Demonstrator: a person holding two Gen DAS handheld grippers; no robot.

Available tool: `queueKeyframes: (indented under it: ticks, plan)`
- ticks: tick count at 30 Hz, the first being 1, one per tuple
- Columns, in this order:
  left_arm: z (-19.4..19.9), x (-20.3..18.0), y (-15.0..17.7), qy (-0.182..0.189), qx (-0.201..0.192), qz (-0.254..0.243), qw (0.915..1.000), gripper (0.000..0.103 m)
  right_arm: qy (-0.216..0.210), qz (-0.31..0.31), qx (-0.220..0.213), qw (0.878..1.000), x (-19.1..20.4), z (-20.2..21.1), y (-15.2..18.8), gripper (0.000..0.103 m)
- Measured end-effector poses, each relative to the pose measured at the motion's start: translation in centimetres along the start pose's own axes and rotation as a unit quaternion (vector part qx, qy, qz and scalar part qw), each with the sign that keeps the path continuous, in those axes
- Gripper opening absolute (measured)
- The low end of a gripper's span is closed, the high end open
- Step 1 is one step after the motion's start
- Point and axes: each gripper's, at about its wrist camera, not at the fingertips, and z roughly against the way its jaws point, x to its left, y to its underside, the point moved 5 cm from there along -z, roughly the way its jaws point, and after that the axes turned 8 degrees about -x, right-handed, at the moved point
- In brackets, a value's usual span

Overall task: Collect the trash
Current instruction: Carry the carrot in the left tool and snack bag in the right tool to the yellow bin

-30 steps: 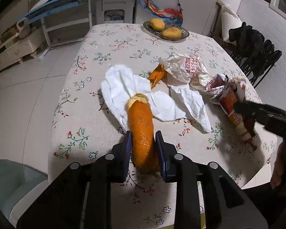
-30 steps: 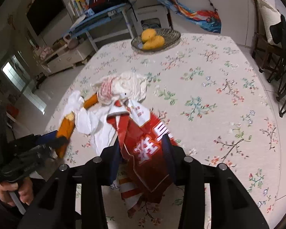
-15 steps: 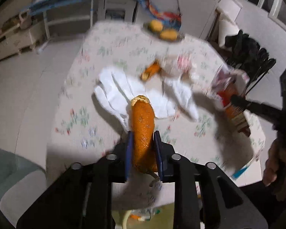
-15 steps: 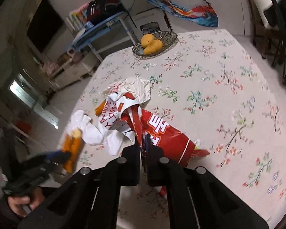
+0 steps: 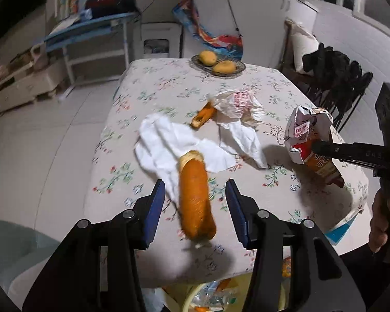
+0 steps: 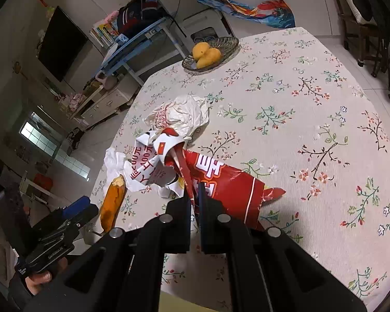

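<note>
Left wrist view shows the left tongs point(image 5: 195, 202) spread wide around the orange peel point(image 5: 196, 195) near the desk point(image 5: 273, 78) edge, while the right tongs point(image 6: 194, 195) pinch the red wrapper point(image 6: 221, 179) beside it, seemingly ready for binning.

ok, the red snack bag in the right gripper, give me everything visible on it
The red snack bag is a glossy foil-like packet, red with large white characters and a thin white stripe, crumpled and torn open. Its mouth shows a white printed inner flap with red text. It lies tilted over the floral tablecloth, far end beside the crumpled white wrapper. The right gripper is shut on a pinched fold near its middle.
</note>
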Motion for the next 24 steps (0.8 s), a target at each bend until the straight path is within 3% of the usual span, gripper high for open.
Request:
queueKeyframes:
  ticks: [6, 8, 9, 12, 15, 18, 24]
  plan:
    - [-3.7, 0.6, 0.7, 0.015, 0.064, 0.044, 0.9969, 0.042, -0.001, -0.006, 0.003, 1.0, -0.4, -0.1, 0.1, 0.006]
    - [-4.1, 0.7, 0.8, 0.012, 0.062, 0.043, 0.9971, 0.039, -0.001, -0.006, 0.004, 1.0, -0.3, -0.1, 0.2, 0.006]
    - [-4.3, 0.6, 0.7, 0.011, 0.061, 0.038, 0.9974, 0.029, -0.001, -0.006, 0.005, 1.0, -0.3, -0.1, 0.2, 0.006]
    - [-4.4, 0.2, 0.7, 0.009, 0.057, 0.025, 0.998, 0.021, 0.0, -0.005, 0.006, 1.0, -0.2, -0.2, 0.3, 0.006]
    - [-3.6, -0.5, 0.3, 0.016, 0.042, 0.011, 0.9989, 0.02, -0.002, -0.004, 0.0, 1.0, -0.1, 0.0, 0.2, 0.006]
    - [-2.8, -0.7, 0.0, 0.035, 0.035, 0.022, 0.9985, 0.02, -0.003, -0.003, -0.003, 1.0, -0.1, 0.1, 0.2, 0.006]
    - [-1.3, 0.3, -0.7, 0.039, 0.007, 0.047, 0.9981, 0.02, -0.01, -0.016, -0.011, 1.0, -0.5, 0.6, 0.1, 0.006]
